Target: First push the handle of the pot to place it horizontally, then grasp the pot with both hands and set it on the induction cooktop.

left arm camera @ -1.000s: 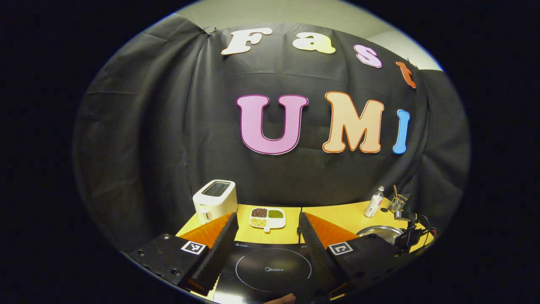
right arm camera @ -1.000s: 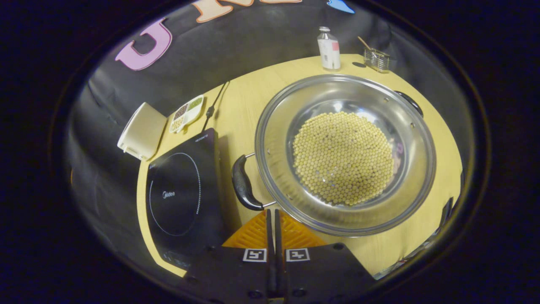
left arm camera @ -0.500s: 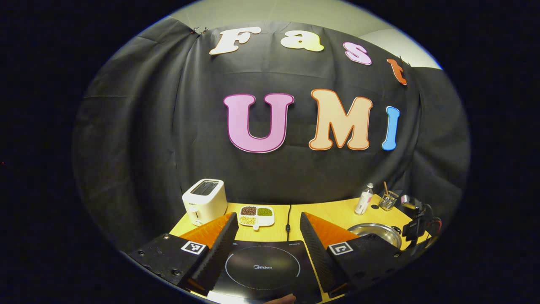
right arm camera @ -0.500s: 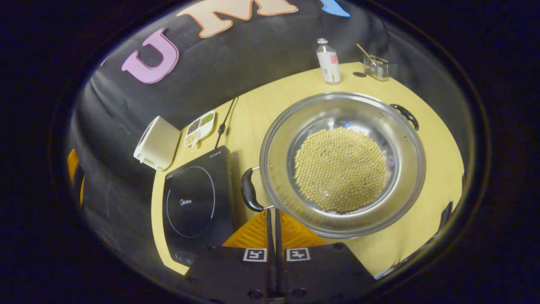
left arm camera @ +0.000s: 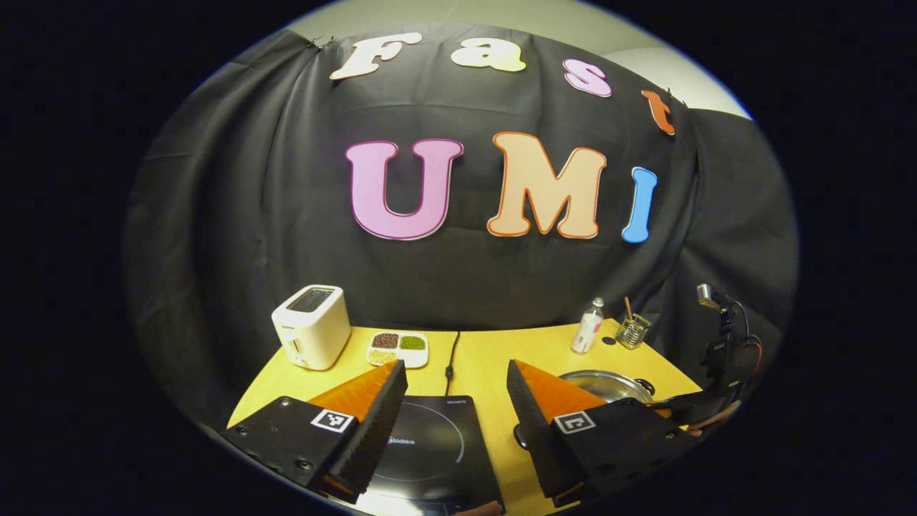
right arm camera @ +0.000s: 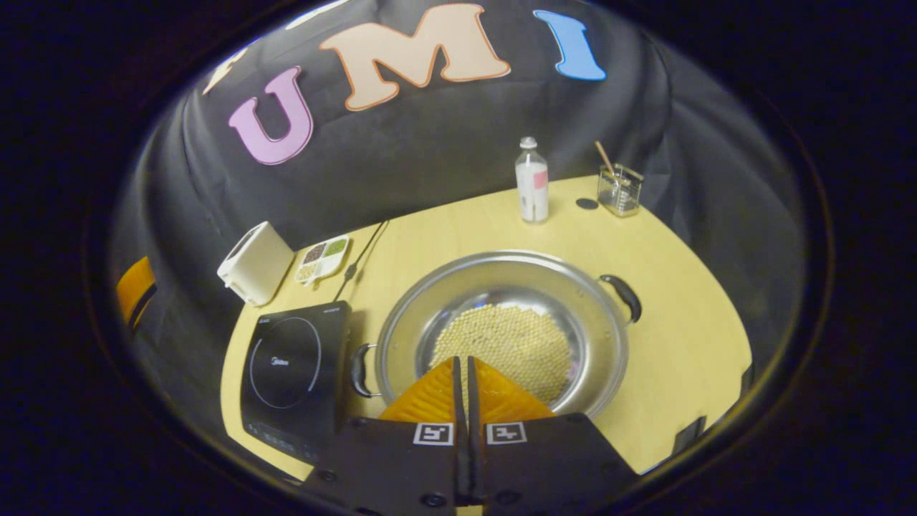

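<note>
Pot [right arm camera: 501, 337], bean-filled steel, sat just right of cooktop [right arm camera: 294, 373]: likely heavy, slick. You'd want its black side handles [right arm camera: 622, 295]. Right gripper [right arm camera: 462, 369] was closed, empty; left gripper [left arm camera: 453, 390] wide apart, empty.

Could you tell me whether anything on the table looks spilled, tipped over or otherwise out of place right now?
Nothing stands out. The pot sits flat on the table beside the induction cooktop, its beans all inside. The toaster, bottle and divided dish stand upright and tidy.
</note>
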{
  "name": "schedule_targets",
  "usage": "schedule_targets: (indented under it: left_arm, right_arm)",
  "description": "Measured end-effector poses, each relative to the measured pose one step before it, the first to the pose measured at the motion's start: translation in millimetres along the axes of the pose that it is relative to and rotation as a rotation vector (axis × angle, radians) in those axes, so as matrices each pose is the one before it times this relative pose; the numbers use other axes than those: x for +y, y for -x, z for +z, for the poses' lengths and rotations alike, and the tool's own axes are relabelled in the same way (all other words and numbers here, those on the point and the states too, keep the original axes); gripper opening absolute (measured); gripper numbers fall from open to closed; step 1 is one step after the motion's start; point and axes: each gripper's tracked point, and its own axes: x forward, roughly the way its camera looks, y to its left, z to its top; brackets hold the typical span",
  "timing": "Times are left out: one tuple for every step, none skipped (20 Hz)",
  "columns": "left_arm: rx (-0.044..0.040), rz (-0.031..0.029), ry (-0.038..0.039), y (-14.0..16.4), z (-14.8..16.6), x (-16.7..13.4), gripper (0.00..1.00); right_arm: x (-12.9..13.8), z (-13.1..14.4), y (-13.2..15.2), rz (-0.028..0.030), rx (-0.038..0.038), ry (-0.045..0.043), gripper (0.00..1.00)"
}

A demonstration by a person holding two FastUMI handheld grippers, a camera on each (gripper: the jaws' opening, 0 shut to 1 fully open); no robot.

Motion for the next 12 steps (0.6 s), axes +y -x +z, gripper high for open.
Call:
schedule_targets:
  left_arm:
    - [0.0115,0.01218,-0.0105,-2.25,-3.33,-4.54,0.86]
    - [0.00944,0.00726,0.00319,-1.23,-2.62,-6.02,0.86]
    - [0.00773,-0.00254,0.0115,-0.69,-2.2,-9.51,0.86]
    - [0.02122,-0.00462,0.00985,-2.05,-7.82,-10.61,0.86]
    - [0.02124,-0.00748,0.01575,-2.88,-7.51,-11.16,0.86]
    - [0.02108,-0.0153,0.01424,-3.25,-7.57,-11.28,0.87]
    - [0.02807,-0.01244,0.01047,-3.84,-9.11,-10.67,0.87]
    - [0.03256,-0.00592,0.01099,-4.25,-9.99,-8.82,0.87]
    - [0.03053,0.00987,0.00698,-2.97,-8.64,-4.68,0.87]
    - [0.01651,0.01415,-0.00046,-4.43,-6.25,-3.86,0.87]
    - [0.00884,0.0145,-0.00431,-1.9,-3.99,-3.2,0.87]
    - [-0.00112,0.01171,0.00704,-1.48,-2.15,-2.93,0.87]
  right_arm:
    - [-7.12,-0.05,-0.84,0.0032,0.00383,0.01006,0.0]
    - [-5.84,4.38,-1.48,0.01192,-0.00394,0.00512,0.03]
    - [-8.76,3.06,0.32,0.00185,-0.00157,0.01434,0.05]
    - [-10.55,5.41,-1.05,-0.00598,-0.00678,0.01991,0.05]
    - [-12.14,5.89,-2.19,-0.00412,-0.01638,0.02316,0.04]
    - [-10.2,7.27,-3.55,-0.00333,-0.01449,0.02219,0.1]
    - [-6.27,1.74,-0.82,0.01545,-0.0039,0.01158,0.12]
    - [-7.39,1.18,-2.13,0.01422,0.0055,0.00352,0.15]
    - [-9.02,2.38,-3.15,0.00351,-0.00306,0.0029,0.26]
    - [-7.66,2.47,-2.45,0.00615,-0.00439,0.00904,0.37]
    - [-6.47,-0.02,-3.36,0.00543,-0.0033,0.0147,0.42]
    - [-7.19,-0.14,-2.65,0.00229,0.0015,0.01425,0.48]
